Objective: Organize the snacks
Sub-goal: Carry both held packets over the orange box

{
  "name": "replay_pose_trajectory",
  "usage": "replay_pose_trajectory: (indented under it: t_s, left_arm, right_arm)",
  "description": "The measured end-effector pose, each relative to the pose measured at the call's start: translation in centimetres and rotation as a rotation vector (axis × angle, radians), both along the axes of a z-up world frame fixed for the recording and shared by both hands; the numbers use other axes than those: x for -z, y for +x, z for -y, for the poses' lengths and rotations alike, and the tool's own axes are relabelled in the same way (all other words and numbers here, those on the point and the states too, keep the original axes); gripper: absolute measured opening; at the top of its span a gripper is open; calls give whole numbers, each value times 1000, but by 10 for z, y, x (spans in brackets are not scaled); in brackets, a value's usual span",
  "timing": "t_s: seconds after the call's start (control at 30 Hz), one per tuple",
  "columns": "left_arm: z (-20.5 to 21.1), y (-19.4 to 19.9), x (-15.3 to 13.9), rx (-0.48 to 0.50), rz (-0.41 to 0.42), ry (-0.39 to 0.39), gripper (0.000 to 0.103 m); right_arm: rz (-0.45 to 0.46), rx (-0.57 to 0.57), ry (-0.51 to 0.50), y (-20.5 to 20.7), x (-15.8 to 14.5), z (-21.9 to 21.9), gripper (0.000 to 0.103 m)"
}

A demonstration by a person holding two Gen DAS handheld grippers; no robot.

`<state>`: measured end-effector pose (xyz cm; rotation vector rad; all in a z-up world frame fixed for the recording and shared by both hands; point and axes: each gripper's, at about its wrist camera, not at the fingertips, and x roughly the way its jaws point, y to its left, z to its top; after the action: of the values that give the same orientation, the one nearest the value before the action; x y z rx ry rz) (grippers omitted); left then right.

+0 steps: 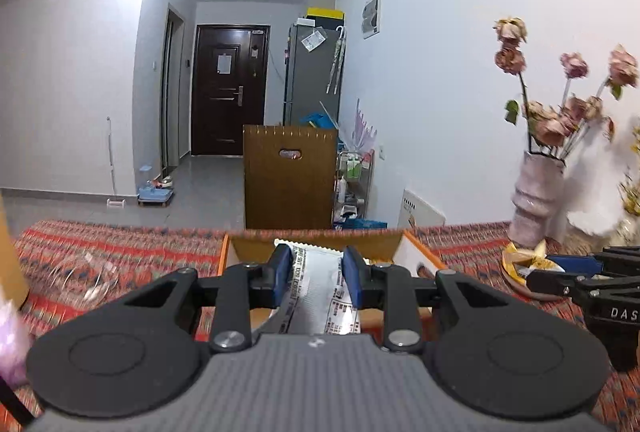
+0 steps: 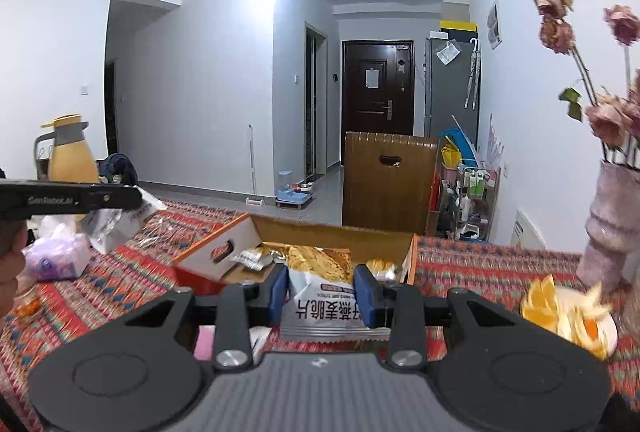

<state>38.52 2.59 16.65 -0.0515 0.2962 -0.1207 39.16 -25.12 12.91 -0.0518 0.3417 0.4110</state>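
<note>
A: What is being held nearest the cameras?

B: A silver snack packet [image 1: 320,292] is being clamped between the blue pads of the left gripper [image 1: 316,274], above the open cardboard box [image 1: 312,238]. An oat-crisp bag [image 2: 320,292] is being pinched by the right gripper [image 2: 322,292], its upper end lying inside the same box [image 2: 336,232].

A: And what is being kept in the box?

B: Small gold-wrapped snacks [image 2: 256,257] are being kept there, beside the bag.

A: Further out?

B: The patterned tablecloth [image 2: 480,264] is being shared by a plate of orange pieces [image 2: 568,316] and a vase of dried roses [image 1: 536,192]. Beyond, a wooden chair back [image 1: 290,176] and a dark door [image 1: 228,92] are being seen.
</note>
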Motion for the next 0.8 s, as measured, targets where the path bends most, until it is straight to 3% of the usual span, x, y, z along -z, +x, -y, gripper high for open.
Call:
replay_pose_trajectory:
  t_s: [0.1, 0.27, 0.53, 0.8]
  left_arm:
    - [-7, 49, -9, -2, 3, -11, 30]
    - [-17, 138, -5, 9, -75, -52, 30]
    - [-30, 268, 55, -48, -309, -55, 30]
    - [-40, 326, 111, -77, -512, -33, 30]
  right_arm:
    - [-8, -17, -9, 45, -6, -7, 35]
    - [-66, -29, -32, 128, -1, -25, 35]
    - [-250, -18, -72, 264, 37, -62, 35]
    - [-487, 23, -145, 353, 100, -94, 37]
